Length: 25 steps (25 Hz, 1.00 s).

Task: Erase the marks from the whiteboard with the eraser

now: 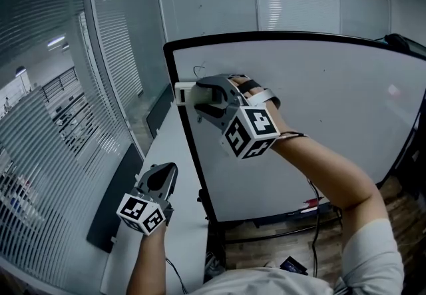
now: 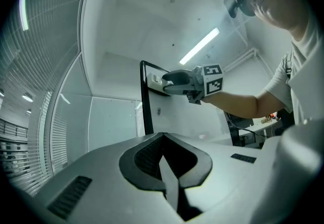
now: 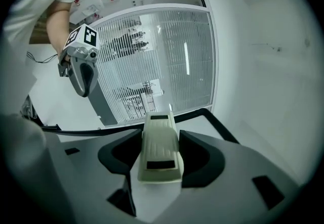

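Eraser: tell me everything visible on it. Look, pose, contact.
The eraser is a long off-white plastic block with a ribbed top and a dark rectangular inset near each end. The right gripper is shut on its sides, front end sticking out past the jaws. It sits at the whiteboard's top left corner by the black frame; contact with the board can't be confirmed.
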{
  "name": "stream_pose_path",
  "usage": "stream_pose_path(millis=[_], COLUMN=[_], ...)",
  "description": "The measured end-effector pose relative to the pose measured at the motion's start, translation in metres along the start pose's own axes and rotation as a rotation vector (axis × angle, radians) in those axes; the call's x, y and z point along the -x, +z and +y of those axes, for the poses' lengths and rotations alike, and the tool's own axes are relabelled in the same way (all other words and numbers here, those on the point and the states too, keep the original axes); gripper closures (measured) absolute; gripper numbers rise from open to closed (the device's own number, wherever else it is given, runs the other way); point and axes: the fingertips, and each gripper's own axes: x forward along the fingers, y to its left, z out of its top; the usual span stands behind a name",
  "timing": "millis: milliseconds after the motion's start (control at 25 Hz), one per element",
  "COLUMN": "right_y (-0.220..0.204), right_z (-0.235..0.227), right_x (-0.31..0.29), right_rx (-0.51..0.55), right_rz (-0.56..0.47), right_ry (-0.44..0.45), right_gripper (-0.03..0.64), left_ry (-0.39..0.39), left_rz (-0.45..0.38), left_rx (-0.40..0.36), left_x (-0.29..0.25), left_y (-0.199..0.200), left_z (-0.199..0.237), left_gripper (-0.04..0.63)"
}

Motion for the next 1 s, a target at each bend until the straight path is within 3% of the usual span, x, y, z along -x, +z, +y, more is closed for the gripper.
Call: stream_pose_path(millis=[480, 640, 1000], right_y=[0.012, 0.011, 0.007], right_z=[-0.114, -0.103, -0.032], right_x=[0.016, 0.015, 0.000], right_rx=[0.017, 0.018, -0.006], right_rz=[0.001, 0.008, 0.007], right_ry=[-0.202, -0.200, -0.066], right_gripper=[0.376, 0.376, 0.376], left_ry=[0.004, 0.013, 0.015], left_rz=[-0.007, -0.010, -0.015], left_rx=[0.009, 0.012, 0.015], left_x=[0.002, 0.004, 0.006], left_y=[-0.001, -0.001, 0.000], left_z=[0.005, 0.007, 0.007], left_gripper=[0.589, 0.589, 0.589])
